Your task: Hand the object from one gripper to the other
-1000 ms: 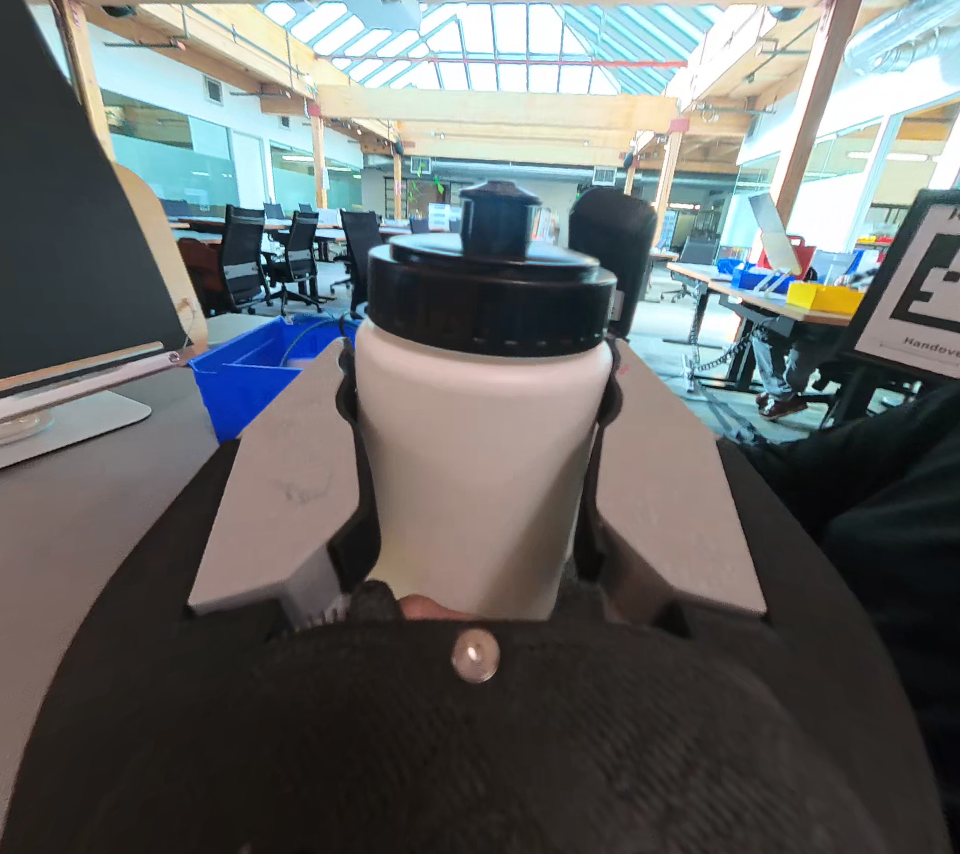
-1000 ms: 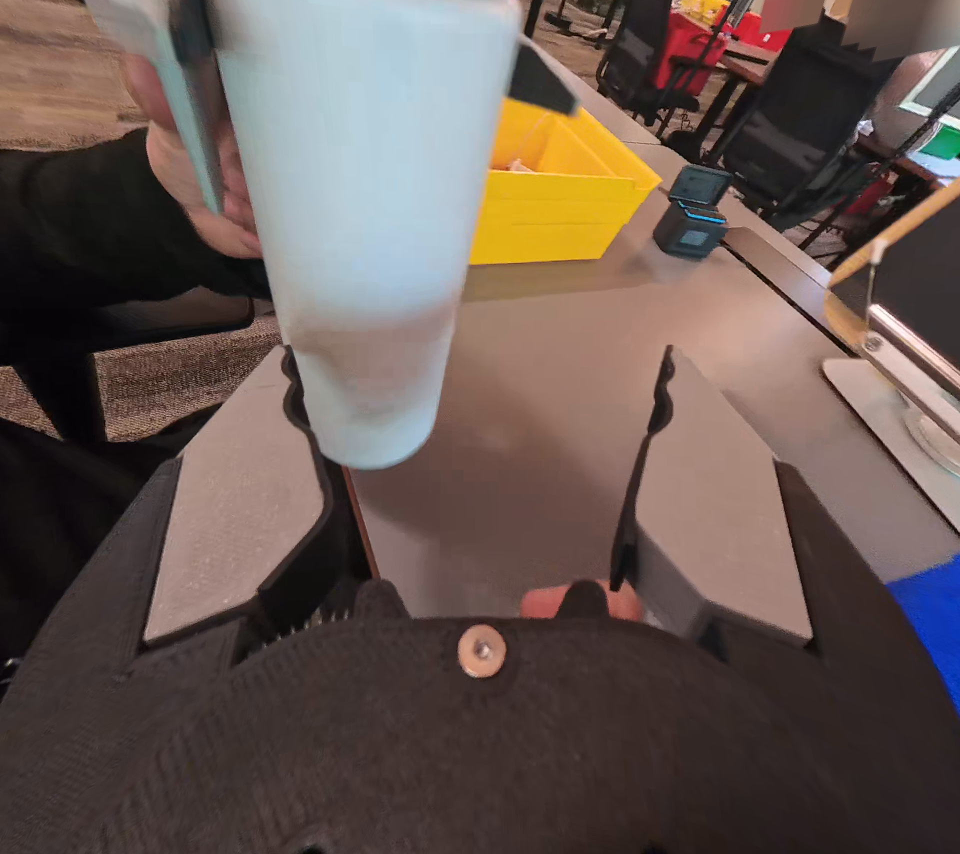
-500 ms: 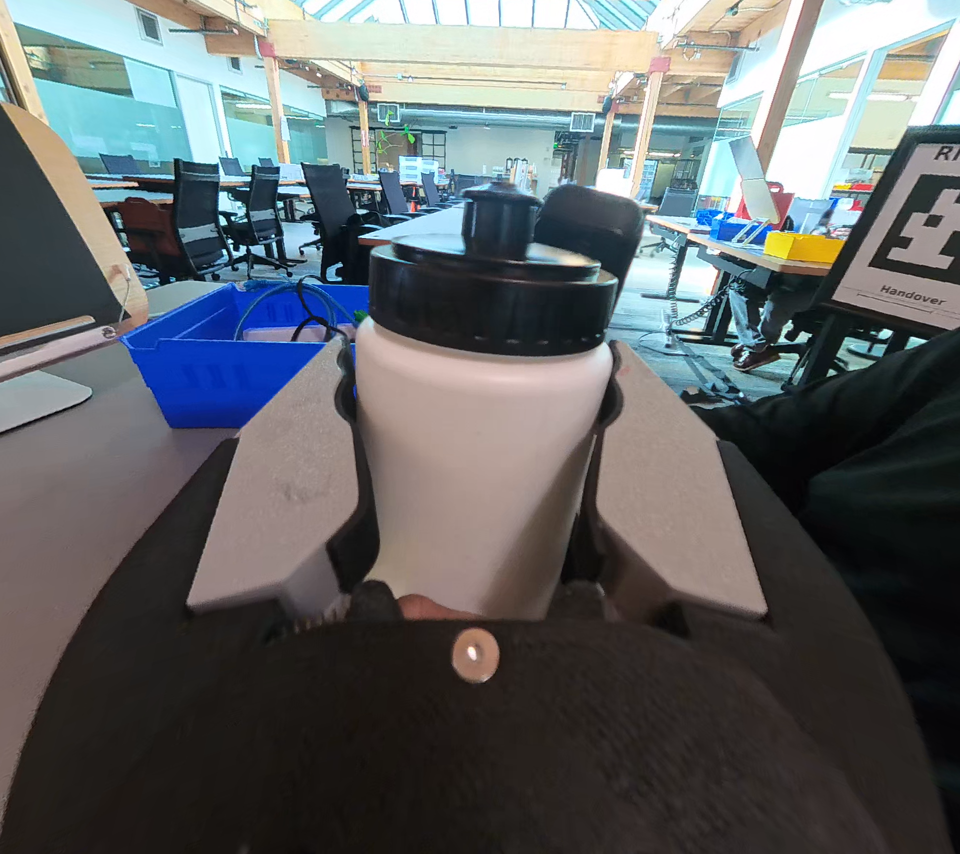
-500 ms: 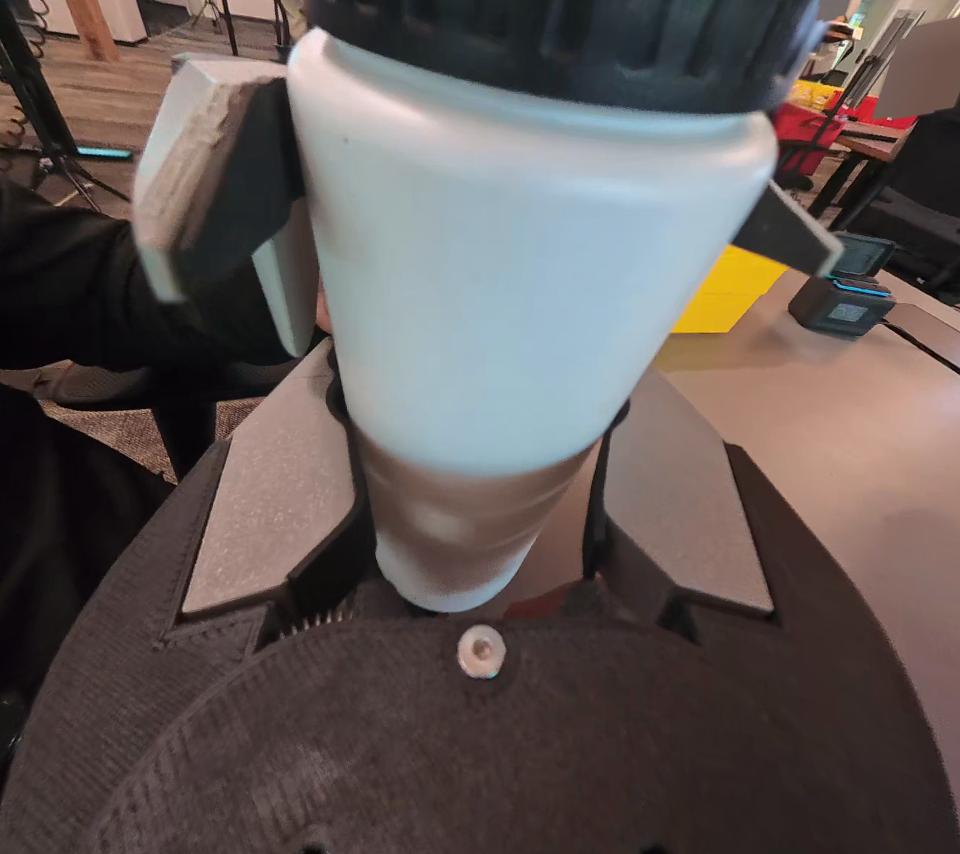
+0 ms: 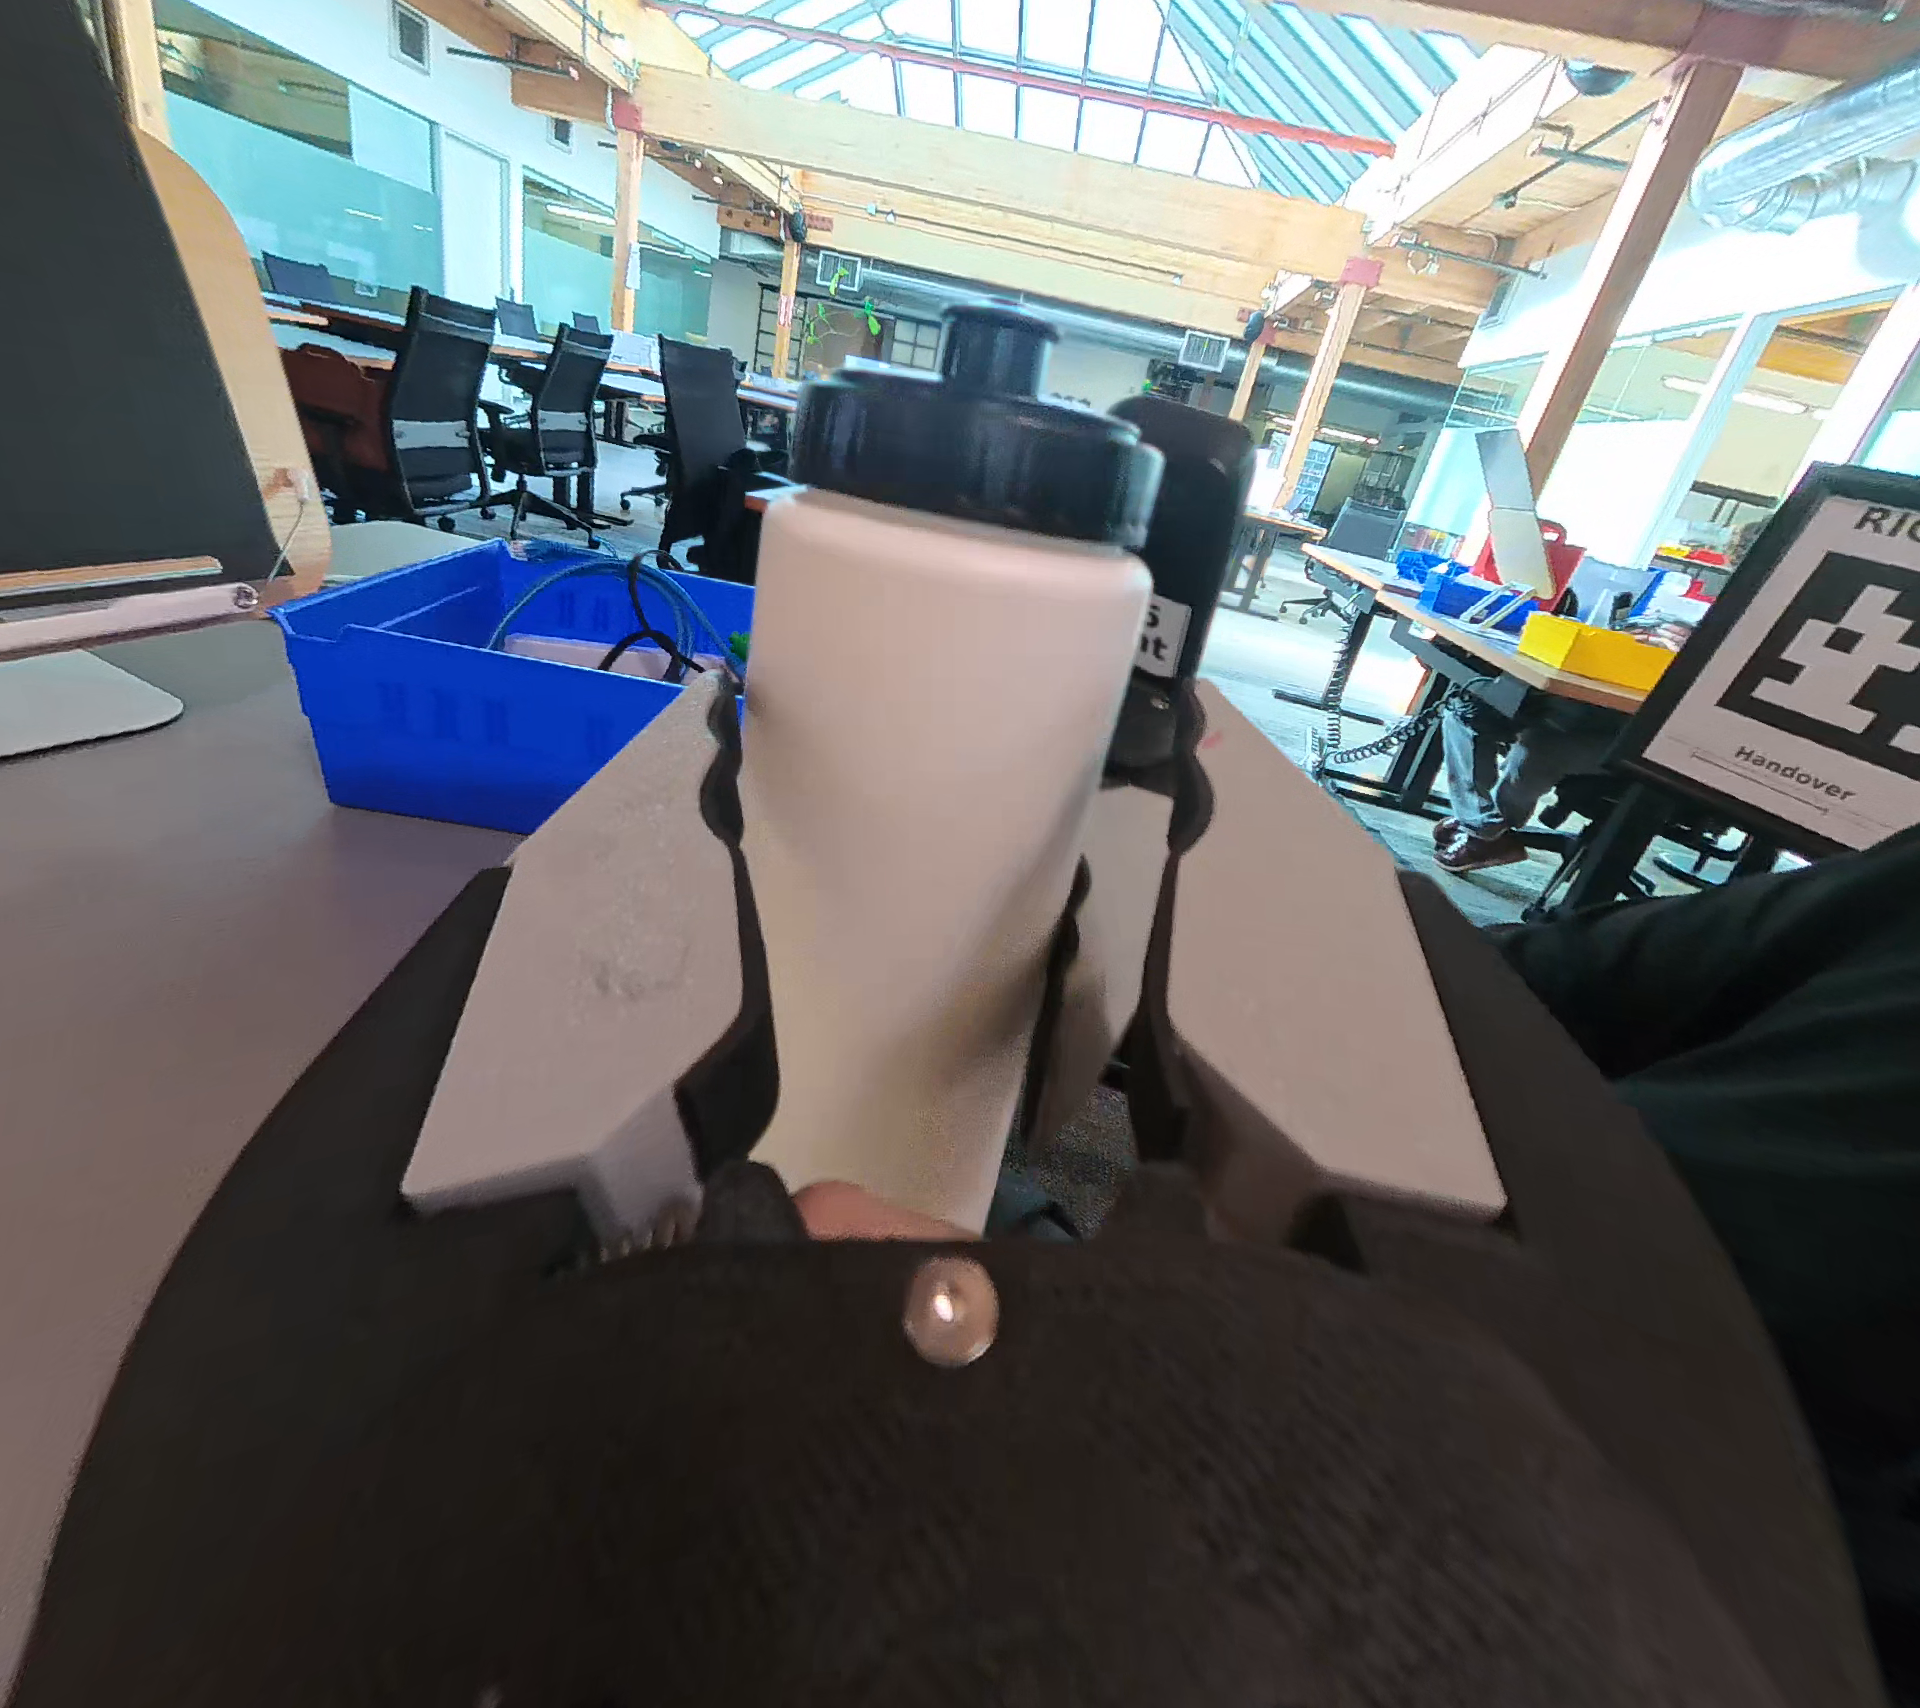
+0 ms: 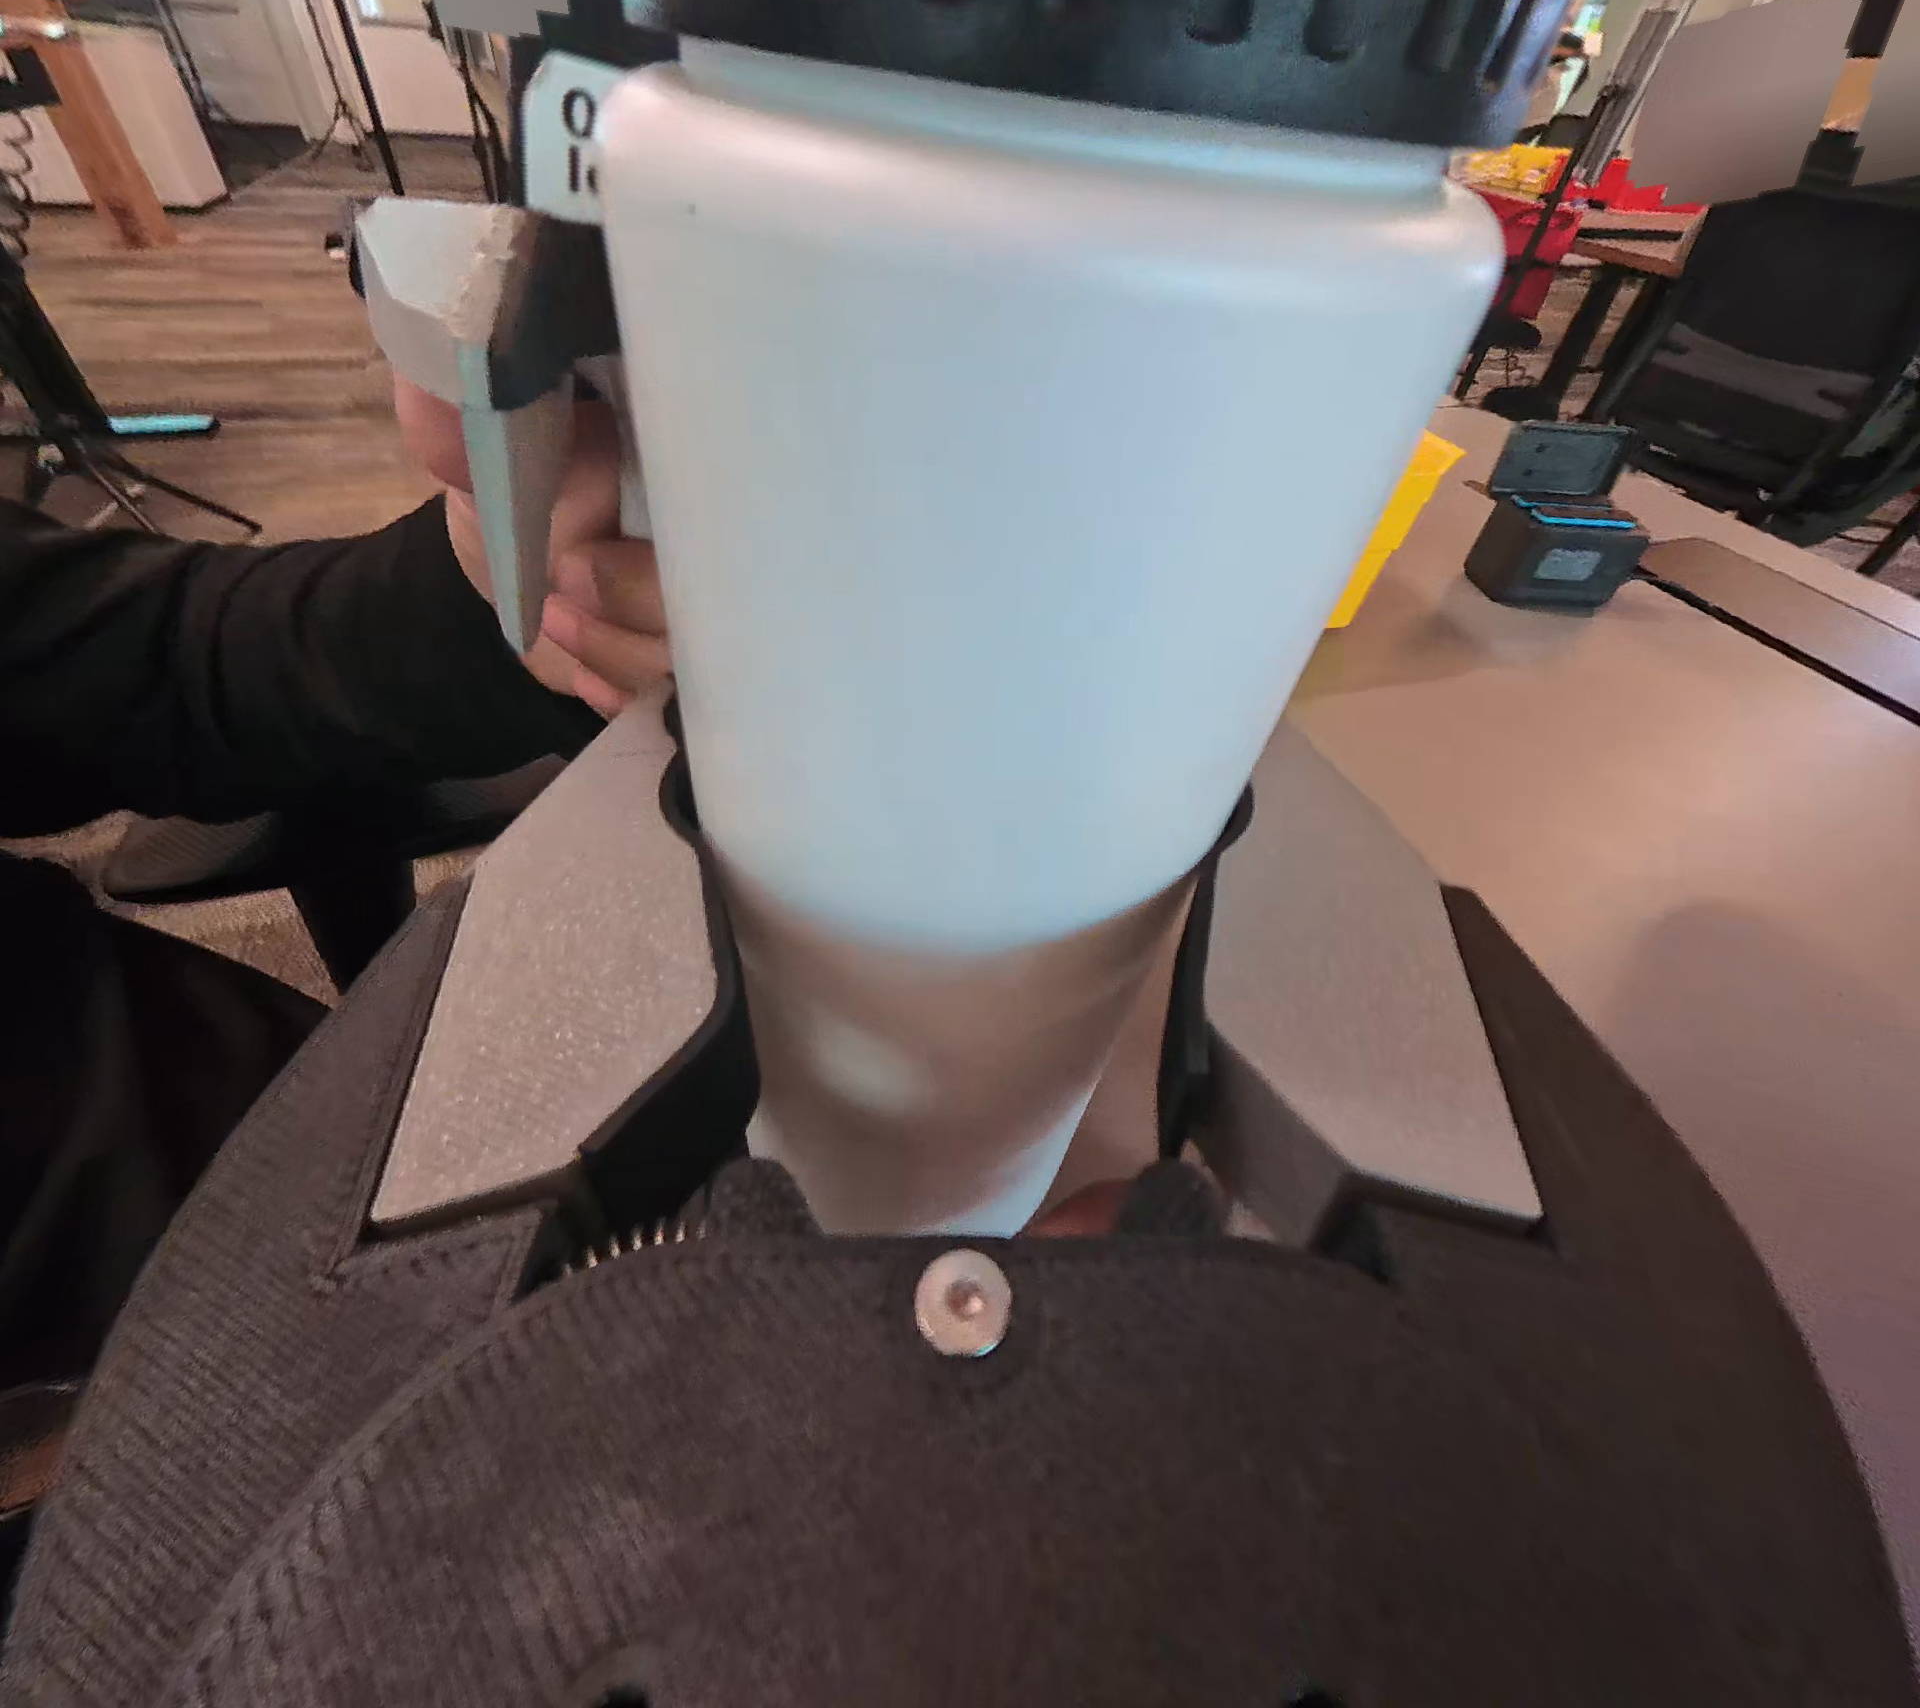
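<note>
Since half a second ago your left hand-held gripper (image 5: 951, 837) has spread its fingers, so a gap now shows on the bottle's (image 5: 935, 817) right side, and the bottle leans left against the left finger. Your right hand-held gripper (image 6: 961, 910) is clamped on the bottle's lower body, both pads touching it, holding it above the tabletop (image 6: 1621, 785). Behind the bottle sits a blue bin (image 5: 468, 702).

Bright daylight pours through the skylight (image 5: 1039, 37); the bottle (image 5: 935, 775) beneath looks motion-blurred, and beams bow at the edges.
</note>
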